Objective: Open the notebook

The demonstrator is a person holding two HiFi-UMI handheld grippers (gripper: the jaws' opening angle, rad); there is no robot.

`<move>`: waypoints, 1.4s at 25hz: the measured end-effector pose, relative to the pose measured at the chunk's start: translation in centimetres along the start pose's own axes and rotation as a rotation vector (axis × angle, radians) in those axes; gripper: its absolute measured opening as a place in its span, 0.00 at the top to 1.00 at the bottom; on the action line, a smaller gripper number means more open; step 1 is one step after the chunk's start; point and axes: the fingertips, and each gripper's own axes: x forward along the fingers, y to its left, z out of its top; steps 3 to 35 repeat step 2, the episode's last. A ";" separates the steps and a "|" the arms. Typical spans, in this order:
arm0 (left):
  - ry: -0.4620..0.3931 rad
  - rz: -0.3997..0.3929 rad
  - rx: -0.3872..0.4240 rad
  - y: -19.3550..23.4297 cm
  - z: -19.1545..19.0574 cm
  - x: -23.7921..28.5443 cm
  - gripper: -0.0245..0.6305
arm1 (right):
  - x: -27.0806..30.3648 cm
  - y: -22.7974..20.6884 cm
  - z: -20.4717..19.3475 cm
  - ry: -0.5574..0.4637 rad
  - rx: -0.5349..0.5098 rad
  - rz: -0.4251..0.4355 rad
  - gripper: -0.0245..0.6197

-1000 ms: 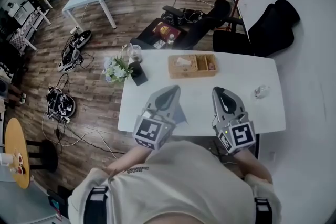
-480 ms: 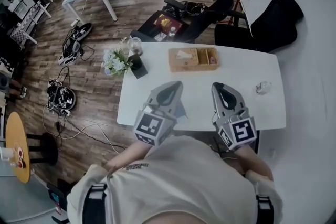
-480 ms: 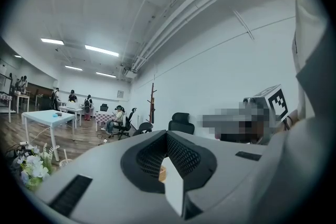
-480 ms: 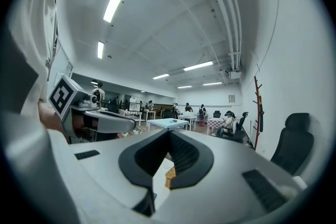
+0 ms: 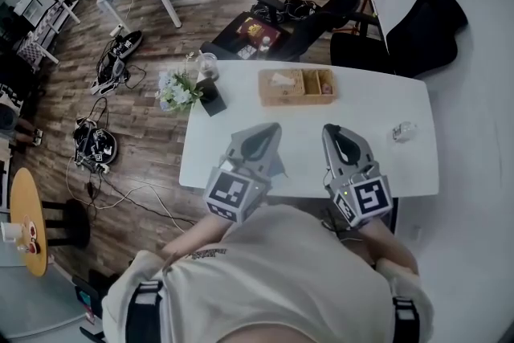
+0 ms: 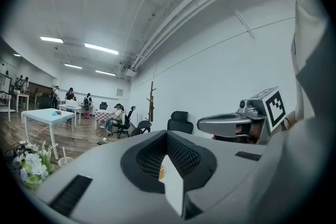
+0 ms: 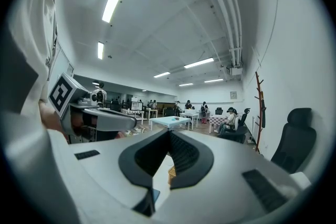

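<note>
A small black flat thing [image 5: 212,102], perhaps the notebook, lies closed at the far left of the white table [image 5: 305,142], next to the flowers. Both grippers hang level above the table's near edge, well short of it. My left gripper [image 5: 270,129] is shut with nothing between its jaws; in its own view the left gripper [image 6: 167,135] has its tips meeting. My right gripper [image 5: 329,131] is also shut and empty, and in its own view the right gripper [image 7: 169,131] shows the jaws closed to a point. No table top shows in either gripper view.
A wooden compartment tray [image 5: 295,86] stands at the back middle. White flowers [image 5: 178,95] and a clear cup [image 5: 207,64] sit at the back left corner. A crumpled clear wrapper [image 5: 402,130] lies at the right. Black chairs [image 5: 418,32] stand behind the table.
</note>
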 end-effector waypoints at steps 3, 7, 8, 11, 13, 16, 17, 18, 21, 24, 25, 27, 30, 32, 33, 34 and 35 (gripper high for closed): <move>0.000 -0.002 0.004 -0.2 0.0 0.1 0.96 | 0.0 -0.1 -0.1 0.002 0.003 0.001 0.96; 0.000 -0.002 0.004 -0.2 0.0 0.1 0.96 | 0.0 -0.1 -0.1 0.002 0.003 0.001 0.96; 0.000 -0.002 0.004 -0.2 0.0 0.1 0.96 | 0.0 -0.1 -0.1 0.002 0.003 0.001 0.96; 0.000 -0.002 0.004 -0.2 0.0 0.1 0.96 | 0.0 -0.1 -0.1 0.002 0.003 0.001 0.96; 0.000 -0.002 0.004 -0.2 0.0 0.1 0.96 | 0.0 -0.1 -0.1 0.002 0.003 0.001 0.96; 0.000 -0.002 0.004 -0.2 0.0 0.1 0.96 | 0.0 -0.1 -0.1 0.002 0.003 0.001 0.96; 0.000 -0.002 0.004 -0.2 0.0 0.1 0.96 | 0.0 -0.1 -0.1 0.002 0.003 0.001 0.96; 0.000 -0.002 0.004 -0.2 0.0 0.1 0.96 | 0.0 -0.1 -0.1 0.002 0.003 0.001 0.96; 0.000 -0.002 0.004 -0.2 0.0 0.1 0.96 | 0.0 -0.1 -0.1 0.002 0.003 0.001 0.96; 0.000 -0.002 0.004 -0.2 0.0 0.1 0.96 | 0.0 -0.1 -0.1 0.002 0.003 0.001 0.96; 0.000 -0.002 0.004 -0.2 0.0 0.1 0.96 | 0.0 -0.1 -0.1 0.002 0.003 0.001 0.96; 0.000 -0.002 0.004 -0.2 0.0 0.1 0.96 | 0.0 -0.1 -0.1 0.002 0.003 0.001 0.96; 0.000 -0.002 0.004 -0.2 0.0 0.1 0.96 | 0.0 -0.1 -0.1 0.002 0.003 0.001 0.96; 0.000 -0.002 0.004 -0.2 0.0 0.1 0.96 | 0.0 -0.1 -0.1 0.002 0.003 0.001 0.96; 0.000 -0.002 0.004 -0.2 0.0 0.1 0.96 | 0.0 -0.1 -0.1 0.002 0.003 0.001 0.96; 0.000 -0.002 0.004 -0.2 0.0 0.1 0.96 | 0.0 -0.1 -0.1 0.002 0.003 0.001 0.96; 0.000 -0.002 0.004 -0.2 0.0 0.1 0.96 | 0.0 -0.1 -0.1 0.002 0.003 0.001 0.96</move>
